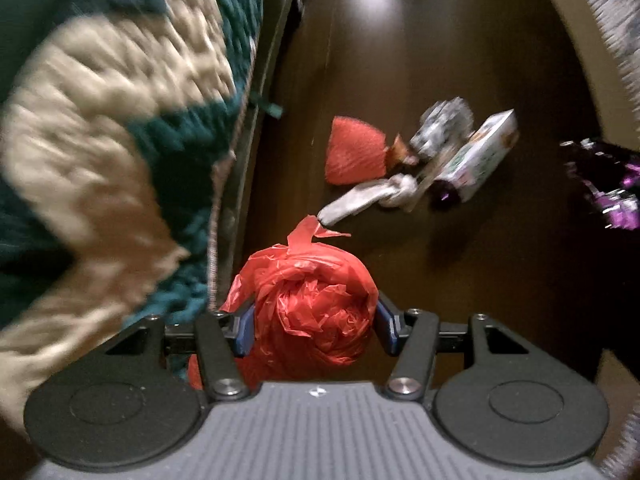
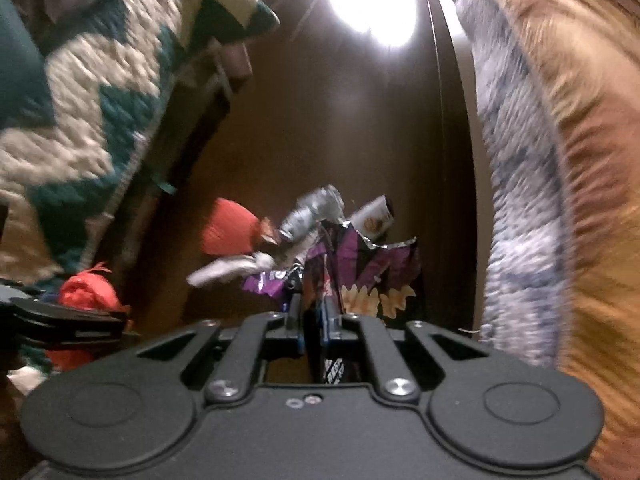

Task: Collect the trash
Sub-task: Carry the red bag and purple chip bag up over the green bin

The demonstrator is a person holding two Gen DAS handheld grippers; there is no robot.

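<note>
My left gripper (image 1: 314, 326) is shut on a stuffed red plastic bag (image 1: 316, 300), its blue pads pressed into both sides, high above the dark wooden floor. That bag (image 2: 86, 290) and gripper also show at the left of the right wrist view. My right gripper (image 2: 314, 320) is shut on a purple chip bag (image 2: 368, 276), which hangs crumpled past the fingertips; the chip bag (image 1: 608, 184) appears at the right edge of the left wrist view. On the floor lie an orange-red ribbed wrapper (image 1: 354, 152), a crumpled silver wrapper (image 1: 440, 128), a white box (image 1: 480, 156) and a knotted white cloth (image 1: 372, 200).
A teal-and-cream quilted blanket (image 1: 100, 140) hangs over the bed edge on the left. A blue and orange fuzzy cover (image 2: 560, 160) fills the right. A bright glare (image 2: 372, 0) lies on the floor ahead. A narrow strip of floor runs between the two.
</note>
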